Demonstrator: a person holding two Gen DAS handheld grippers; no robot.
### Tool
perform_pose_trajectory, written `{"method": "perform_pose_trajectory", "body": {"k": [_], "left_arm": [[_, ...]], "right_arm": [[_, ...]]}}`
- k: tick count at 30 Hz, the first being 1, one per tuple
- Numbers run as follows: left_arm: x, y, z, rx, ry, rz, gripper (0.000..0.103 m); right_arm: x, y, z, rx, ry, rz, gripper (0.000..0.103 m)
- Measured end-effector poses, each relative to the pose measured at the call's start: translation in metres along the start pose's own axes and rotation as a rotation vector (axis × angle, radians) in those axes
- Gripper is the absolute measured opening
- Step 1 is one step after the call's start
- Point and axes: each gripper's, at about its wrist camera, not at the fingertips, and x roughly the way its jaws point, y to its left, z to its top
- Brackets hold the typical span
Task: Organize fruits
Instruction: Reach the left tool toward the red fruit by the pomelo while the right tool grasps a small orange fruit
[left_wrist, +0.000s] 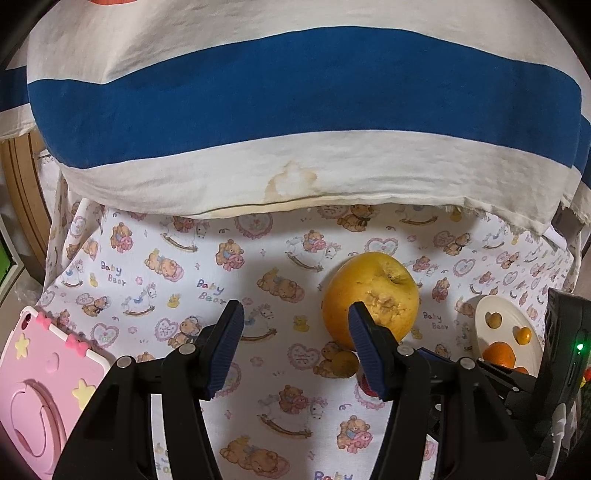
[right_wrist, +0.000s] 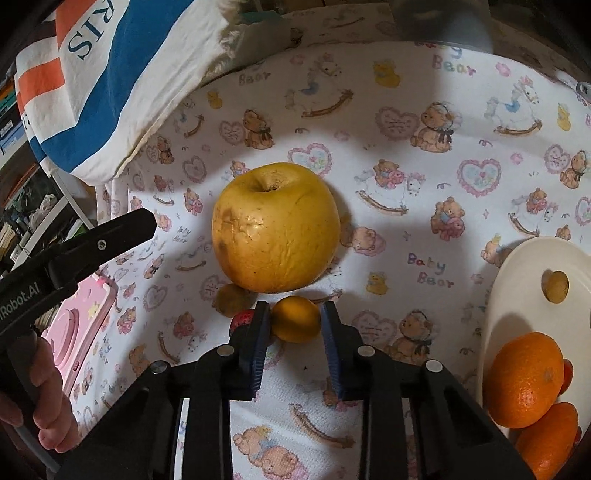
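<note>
A: Right gripper (right_wrist: 295, 319) nearest the lens: pads clamped on small yellow-orange fruit (right_wrist: 295, 319).
B: Left gripper (left_wrist: 295, 325)?
A: Jaws apart, nothing between.
B: Others?
A: Large yellow fruit (right_wrist: 275, 227) just beyond; plate (right_wrist: 524, 266) right, holding oranges (right_wrist: 524, 380).

Black gripper (right_wrist: 295, 325), ribbed blue jaws
</note>
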Motion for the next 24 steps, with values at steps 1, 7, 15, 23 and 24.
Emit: {"method": "perform_pose_trajectory", "body": {"k": [1, 7, 15, 23, 24], "left_arm": [[0.000, 0.000, 0.000, 0.001, 0.000, 0.000, 0.058], [-0.005, -0.006, 0.001, 0.037, -0.015, 0.012, 0.058], [-0.010, -0.011, 0.001, 0.051, -0.024, 0.010, 0.058], [-0.011, -0.012, 0.001, 0.044, -0.022, 0.007, 0.058], [-0.011, -0.012, 0.001, 0.044, -0.022, 0.007, 0.058]], "right_arm": [[0.000, 0.000, 0.000, -0.002, 0.001, -0.007, 0.029], [-0.022, -0.007, -0.001, -0.027, 0.000, -0.096, 0.028], [-0.042, -0.020, -0.014, -0.084, 0.028, -0.191, 0.028], [-0.041, -0.028, -0.015, -0.048, 0.044, -0.176, 0.033], [-0.040, -0.028, -0.015, -0.048, 0.049, -0.175, 0.034]]}}
